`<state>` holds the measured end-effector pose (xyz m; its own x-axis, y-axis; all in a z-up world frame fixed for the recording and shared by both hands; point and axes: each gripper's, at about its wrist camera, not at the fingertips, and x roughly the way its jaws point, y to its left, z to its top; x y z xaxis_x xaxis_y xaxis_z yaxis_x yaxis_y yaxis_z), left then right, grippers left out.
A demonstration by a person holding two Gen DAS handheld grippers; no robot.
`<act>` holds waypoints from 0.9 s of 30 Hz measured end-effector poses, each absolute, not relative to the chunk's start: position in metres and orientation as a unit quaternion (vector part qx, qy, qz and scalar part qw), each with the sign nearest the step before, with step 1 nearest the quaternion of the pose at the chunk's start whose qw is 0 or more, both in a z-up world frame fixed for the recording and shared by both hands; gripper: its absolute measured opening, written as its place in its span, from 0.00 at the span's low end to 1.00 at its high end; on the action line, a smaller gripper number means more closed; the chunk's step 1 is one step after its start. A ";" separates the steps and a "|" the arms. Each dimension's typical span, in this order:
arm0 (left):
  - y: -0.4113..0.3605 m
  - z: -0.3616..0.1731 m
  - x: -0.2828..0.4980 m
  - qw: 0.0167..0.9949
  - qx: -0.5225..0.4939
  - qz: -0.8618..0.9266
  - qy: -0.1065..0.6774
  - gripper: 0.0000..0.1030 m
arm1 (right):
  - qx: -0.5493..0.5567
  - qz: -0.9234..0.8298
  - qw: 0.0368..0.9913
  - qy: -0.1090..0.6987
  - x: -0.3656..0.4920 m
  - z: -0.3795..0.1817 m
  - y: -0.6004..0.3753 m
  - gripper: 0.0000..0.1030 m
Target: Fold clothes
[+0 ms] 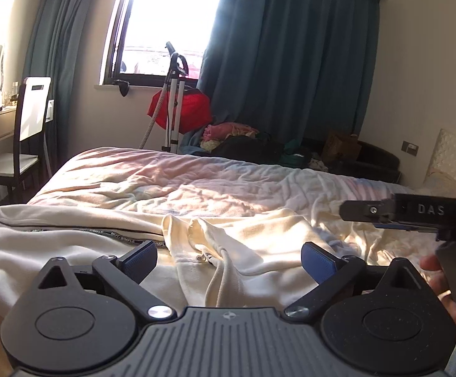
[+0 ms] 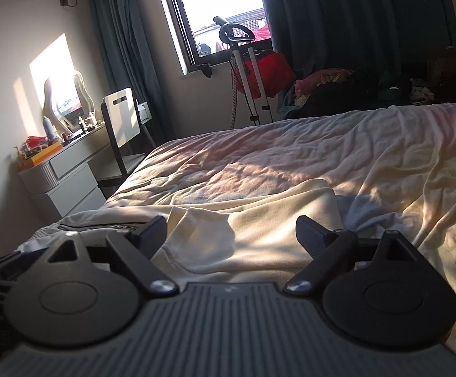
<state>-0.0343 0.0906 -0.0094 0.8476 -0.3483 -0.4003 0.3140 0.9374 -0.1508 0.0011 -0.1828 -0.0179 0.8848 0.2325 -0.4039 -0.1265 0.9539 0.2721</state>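
A cream hooded zip jacket lies spread on the bed, its zipper running left and its hood and drawstrings bunched in the middle. My left gripper is open and empty, low over the hood. My right gripper is open and empty, hovering over the same cream jacket. The right gripper also shows in the left wrist view from the side at the right, held by a hand; its jaw state is not readable there.
The bed has a crumpled pale cover. A white chair and desk stand at the left. A garment steamer with a red item, and a clothes pile, lie beyond the bed under the window.
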 end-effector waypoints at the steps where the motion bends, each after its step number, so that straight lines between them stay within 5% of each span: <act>1: 0.095 -0.010 -0.036 0.960 -0.047 -0.165 0.220 0.98 | 0.116 0.089 0.965 0.217 -0.004 -0.019 -0.182 0.88; 7: 0.152 -0.019 -0.019 0.951 -0.151 -0.044 0.265 1.00 | 0.113 0.062 0.968 0.214 -0.007 -0.027 -0.182 0.88; 16: 0.292 -0.049 -0.015 0.830 -0.463 0.098 0.295 1.00 | 0.146 0.018 0.960 0.239 -0.001 -0.041 -0.198 0.88; 23: 0.334 -0.076 0.016 0.776 -0.523 0.131 0.327 0.99 | 0.158 0.008 0.948 0.276 0.015 -0.058 -0.199 0.88; 27: 0.348 -0.071 0.023 0.779 -0.511 0.217 0.291 0.85 | 0.152 0.012 0.943 0.297 0.026 -0.070 -0.192 0.88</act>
